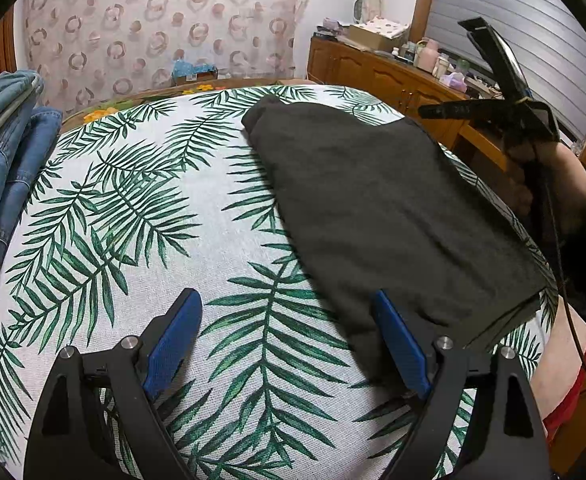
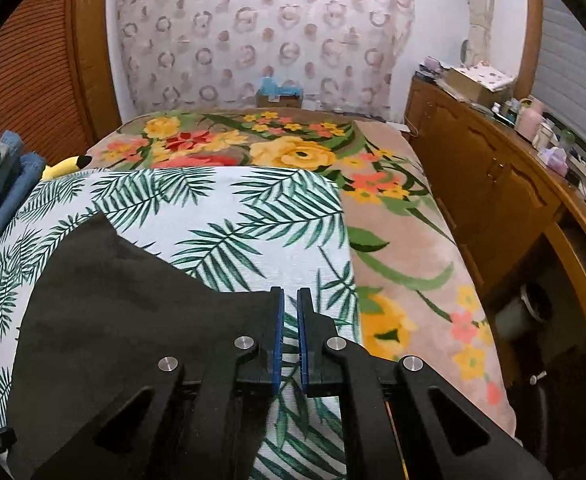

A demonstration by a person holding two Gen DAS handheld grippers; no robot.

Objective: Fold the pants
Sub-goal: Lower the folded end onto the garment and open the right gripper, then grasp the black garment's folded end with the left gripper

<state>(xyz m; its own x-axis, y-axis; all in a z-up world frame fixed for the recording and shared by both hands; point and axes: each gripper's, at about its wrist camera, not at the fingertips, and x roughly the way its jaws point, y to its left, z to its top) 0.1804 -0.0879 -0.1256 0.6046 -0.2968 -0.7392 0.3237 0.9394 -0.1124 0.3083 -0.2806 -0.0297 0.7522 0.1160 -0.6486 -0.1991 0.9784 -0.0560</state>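
The dark grey pants (image 1: 381,208) lie folded flat on a leaf-print cloth (image 1: 141,208), running from the far middle to the near right. My left gripper (image 1: 287,304) is open and empty just above the cloth, its right finger (image 1: 401,344) at the pants' near left edge. My right gripper (image 2: 289,300) is shut with nothing visible between its blue pads, held above the right edge of the pants (image 2: 141,312). It also shows in the left wrist view (image 1: 493,108), raised at the right beyond the pants.
Folded jeans (image 1: 9,168) are stacked at the left edge of the bed. A floral blanket (image 2: 397,240) covers the bed beyond and right of the leaf cloth (image 2: 229,216). A wooden cabinet (image 2: 493,200) with clutter on top runs along the right side.
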